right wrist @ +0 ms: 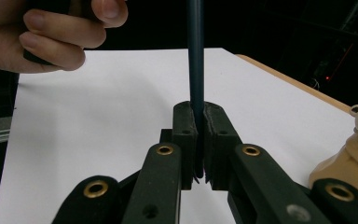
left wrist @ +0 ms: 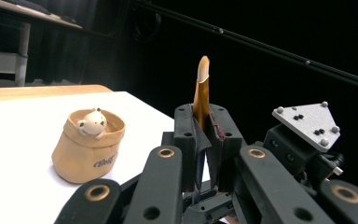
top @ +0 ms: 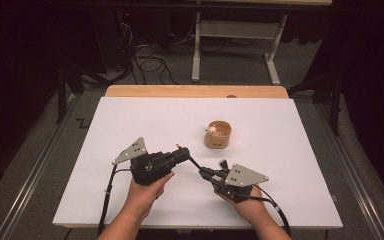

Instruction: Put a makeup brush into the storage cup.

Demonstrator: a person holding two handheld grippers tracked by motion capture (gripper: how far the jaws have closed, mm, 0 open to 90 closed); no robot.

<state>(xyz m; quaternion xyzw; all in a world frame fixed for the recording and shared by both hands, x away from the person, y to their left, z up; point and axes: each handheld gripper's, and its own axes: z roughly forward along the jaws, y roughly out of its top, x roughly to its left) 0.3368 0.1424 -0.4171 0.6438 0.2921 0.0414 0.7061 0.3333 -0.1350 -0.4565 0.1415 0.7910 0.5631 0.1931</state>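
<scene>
The left gripper (top: 181,153) pinches the gold-tipped end of a dark pen (top: 194,163), while the right gripper (top: 206,173) clamps its other end; the pen spans the gap between them, above the white table (top: 130,120). To pull it apart cleanly, I judge both grips should stay firm and draw straight along the shaft. Just beyond the grippers sits a tan pouch (top: 218,136) with a small bear figure (top: 212,131) inside, near enough to bump.
</scene>
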